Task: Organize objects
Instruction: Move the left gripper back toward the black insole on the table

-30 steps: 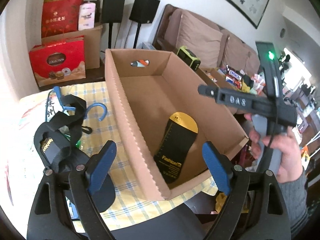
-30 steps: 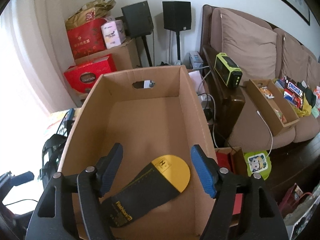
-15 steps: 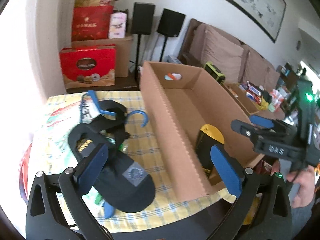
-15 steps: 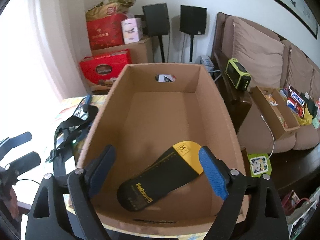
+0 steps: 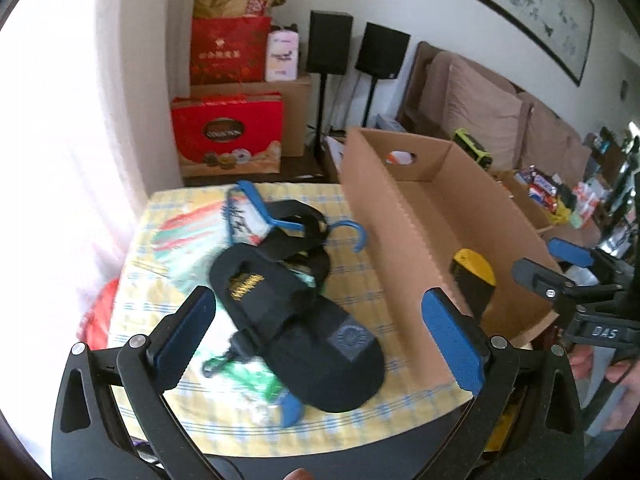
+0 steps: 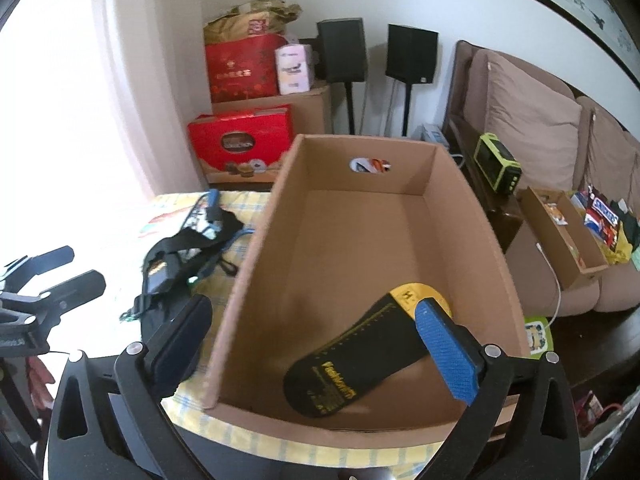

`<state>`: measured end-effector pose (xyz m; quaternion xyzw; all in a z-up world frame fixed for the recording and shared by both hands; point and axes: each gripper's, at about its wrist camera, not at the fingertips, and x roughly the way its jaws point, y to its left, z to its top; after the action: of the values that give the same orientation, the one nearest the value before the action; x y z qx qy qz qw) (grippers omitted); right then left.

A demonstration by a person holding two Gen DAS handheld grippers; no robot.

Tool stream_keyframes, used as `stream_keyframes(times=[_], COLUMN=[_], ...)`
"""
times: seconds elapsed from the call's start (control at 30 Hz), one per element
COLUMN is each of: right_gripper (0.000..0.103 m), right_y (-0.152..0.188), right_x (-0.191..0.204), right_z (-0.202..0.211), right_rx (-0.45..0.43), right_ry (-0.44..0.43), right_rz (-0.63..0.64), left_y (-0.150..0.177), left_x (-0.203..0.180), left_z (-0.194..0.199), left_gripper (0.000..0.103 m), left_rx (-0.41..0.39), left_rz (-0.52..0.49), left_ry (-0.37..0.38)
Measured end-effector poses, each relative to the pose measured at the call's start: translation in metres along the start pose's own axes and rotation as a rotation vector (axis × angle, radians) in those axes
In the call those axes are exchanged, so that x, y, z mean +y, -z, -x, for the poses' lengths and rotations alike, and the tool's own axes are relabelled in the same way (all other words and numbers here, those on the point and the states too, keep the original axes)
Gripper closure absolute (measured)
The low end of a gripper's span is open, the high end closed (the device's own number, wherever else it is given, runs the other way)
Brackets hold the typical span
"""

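Note:
A black sandal (image 5: 312, 336) with gold lettering on its strap lies on the yellow checked tablecloth (image 5: 360, 292), over a blue hanger (image 5: 256, 204) and some green bits. My left gripper (image 5: 320, 332) hovers over the sandal, open and touching nothing. To the right stands an open cardboard box (image 5: 400, 216) with a black and yellow insole (image 6: 360, 352) flat on its floor. My right gripper (image 6: 316, 328) hangs above the box's near left corner. Its jaws are opening, and only the box wall (image 6: 256, 264) and the insole show below them. The sandal (image 6: 168, 264) lies left of the box.
Red gift boxes (image 5: 228, 136) and two black speakers (image 5: 328, 44) stand beyond the table. A brown sofa (image 6: 532, 128) with a snack tray (image 6: 560, 240) is on the right. A hand (image 5: 588, 364) holds the right gripper at the table's right edge.
The left gripper swung left from the box to over the sandal. The right gripper drew back from inside the box to its near edge. Both jaws spread wider.

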<state>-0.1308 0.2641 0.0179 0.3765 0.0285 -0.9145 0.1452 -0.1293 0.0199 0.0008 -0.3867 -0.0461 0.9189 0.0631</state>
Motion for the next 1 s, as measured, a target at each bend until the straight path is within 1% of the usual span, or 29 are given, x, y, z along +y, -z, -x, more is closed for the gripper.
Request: stream_keyframes(times=[0.07, 0.13, 0.2, 0.3, 0.43, 0.53, 0.6, 0.8, 0.9, 0.97, 1.0], right_gripper=[0.001, 0.001, 0.001, 0.001, 0.001, 0.001, 0.002, 0.012, 0.021, 0.028, 0.03], right_y=[-0.001, -0.002, -0.004, -0.004, -0.002, 0.001, 0.004, 0.017, 0.024, 0.032, 0.036], right_x=[0.006, 0.012, 0.018, 0.03, 0.046, 0.058, 0.064, 0.091, 0.104, 0.11, 0.113], right_z=[0.0, -0.001, -0.003, -0.005, -0.005, -0.005, -0.004, 0.007, 0.007, 0.003, 0.0], right_rx=[-0.003, 0.001, 0.007, 0.01, -0.001, -0.013, -0.022, -0.07, -0.067, -0.048, -0.035], right_ry=[-0.018, -0.046, -0.068, -0.075, -0.11, -0.131, -0.147, -0.203, -0.224, -0.237, -0.245], right_rz=[-0.003, -0.011, -0.011, 0.012, 0.022, 0.033, 0.032, 0.058, 0.07, 0.069, 0.064], left_y=[0.0, 0.0, 0.002, 0.006, 0.019, 0.028, 0.036, 0.051, 0.052, 0.053, 0.054], left_x=[0.01, 0.022, 0.036, 0.056, 0.079, 0.089, 0.095, 0.109, 0.118, 0.125, 0.127], left_z=[0.003, 0.004, 0.004, 0.003, -0.001, -0.005, -0.009, -0.016, -0.019, -0.02, -0.019], left_gripper=[0.0, 0.0, 0.0, 0.0, 0.0, 0.0, 0.0, 0.0, 0.0, 0.0, 0.0], left_rx=[-0.006, 0.003, 0.014, 0.023, 0.049, 0.065, 0.081, 0.092, 0.087, 0.083, 0.08], left_rz=[0.006, 0.025, 0.045, 0.079, 0.107, 0.115, 0.123, 0.144, 0.16, 0.18, 0.189], left_ry=[-0.009, -0.009, -0.026, -0.034, -0.037, -0.047, -0.04, -0.03, -0.024, -0.022, -0.015])
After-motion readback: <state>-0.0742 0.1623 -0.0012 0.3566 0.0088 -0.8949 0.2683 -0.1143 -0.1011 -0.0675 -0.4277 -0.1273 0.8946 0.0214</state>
